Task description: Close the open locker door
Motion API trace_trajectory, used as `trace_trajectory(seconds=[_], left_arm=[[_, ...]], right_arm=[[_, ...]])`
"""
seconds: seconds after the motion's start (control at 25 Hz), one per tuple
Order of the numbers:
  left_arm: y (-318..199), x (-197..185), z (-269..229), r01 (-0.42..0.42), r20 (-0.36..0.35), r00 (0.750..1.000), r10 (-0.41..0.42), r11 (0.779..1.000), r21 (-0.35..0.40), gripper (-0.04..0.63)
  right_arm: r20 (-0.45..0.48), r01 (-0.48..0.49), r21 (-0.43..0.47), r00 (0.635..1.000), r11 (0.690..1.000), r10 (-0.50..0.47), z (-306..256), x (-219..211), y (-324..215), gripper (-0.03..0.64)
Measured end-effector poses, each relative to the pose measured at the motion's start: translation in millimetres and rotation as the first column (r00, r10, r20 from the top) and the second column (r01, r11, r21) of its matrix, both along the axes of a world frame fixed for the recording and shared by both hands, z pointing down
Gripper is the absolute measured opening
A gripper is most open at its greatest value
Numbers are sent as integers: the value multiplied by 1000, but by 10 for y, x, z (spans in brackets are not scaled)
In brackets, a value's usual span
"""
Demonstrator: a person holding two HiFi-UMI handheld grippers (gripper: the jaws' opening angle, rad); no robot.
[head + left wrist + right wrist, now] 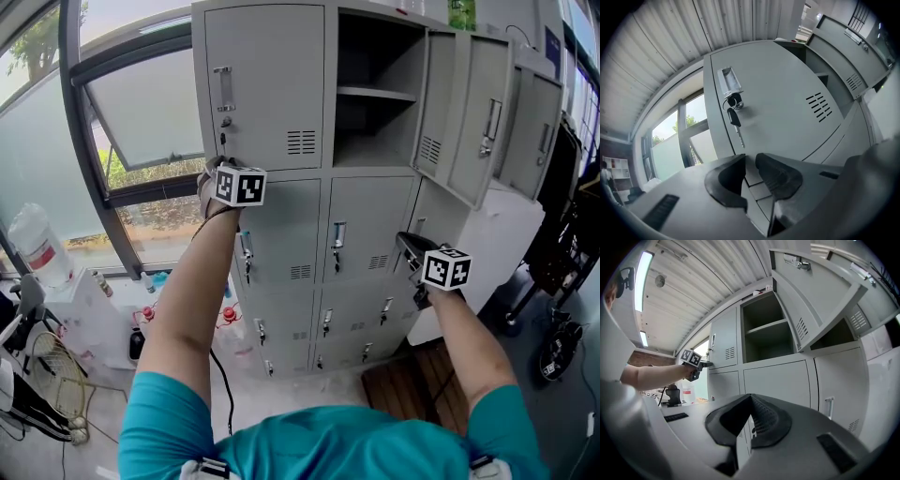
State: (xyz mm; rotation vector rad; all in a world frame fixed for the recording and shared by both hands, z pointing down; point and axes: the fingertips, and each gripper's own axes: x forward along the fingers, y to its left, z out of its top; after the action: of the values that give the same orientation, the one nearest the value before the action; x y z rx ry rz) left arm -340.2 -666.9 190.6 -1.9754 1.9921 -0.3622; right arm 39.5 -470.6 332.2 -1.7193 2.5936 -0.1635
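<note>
The open locker door (473,112), a pale grey steel panel with a vent and a handle, stands swung out to the right of its top-middle compartment (375,84), and neither gripper touches it. My right gripper (410,246), jaws together and empty, points at the second-row doors, below and left of that door. My left gripper (217,164), jaws narrowly apart with nothing between them, sits at the closed top-left door (267,84). I judge this to be the approach. Next, the right gripper should rise to the door's outer face and push it left until flush. Only the left gripper view shows a dark-headed key (734,118) hanging from the lock (734,101). The right gripper view shows the inner shelf (768,327) and what seems to be a second door (869,301) ajar behind.
</note>
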Motion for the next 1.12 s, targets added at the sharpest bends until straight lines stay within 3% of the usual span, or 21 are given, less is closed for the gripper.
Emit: trace_trajectory(seconds=[0.24, 0.44, 0.6, 0.84, 1.12], left_arm=[[-4, 29, 5, -22, -33, 999, 21, 1000, -19, 92], [118, -25, 65, -97, -175, 980, 92, 995, -19, 104], [498, 69, 137, -177, -217, 960, 175, 984, 9, 109], [1362, 489, 375, -314, -275, 911, 308, 949, 21, 109], [2191, 1292, 746, -411, -365, 849, 382, 912, -3, 107]], right_arm=[[2, 10, -5, 1000, 1000, -10, 35, -3, 17, -11], [-7, 42, 1, 999, 999, -42, -10, -20, 90, -11], [-10, 67, 12, 998, 998, -66, -54, 41, 151, -11], [-10, 127, 19, 992, 992, -127, -44, 152, 259, -11], [-31, 223, 37, 975, 974, -222, -58, 382, 528, -11]])
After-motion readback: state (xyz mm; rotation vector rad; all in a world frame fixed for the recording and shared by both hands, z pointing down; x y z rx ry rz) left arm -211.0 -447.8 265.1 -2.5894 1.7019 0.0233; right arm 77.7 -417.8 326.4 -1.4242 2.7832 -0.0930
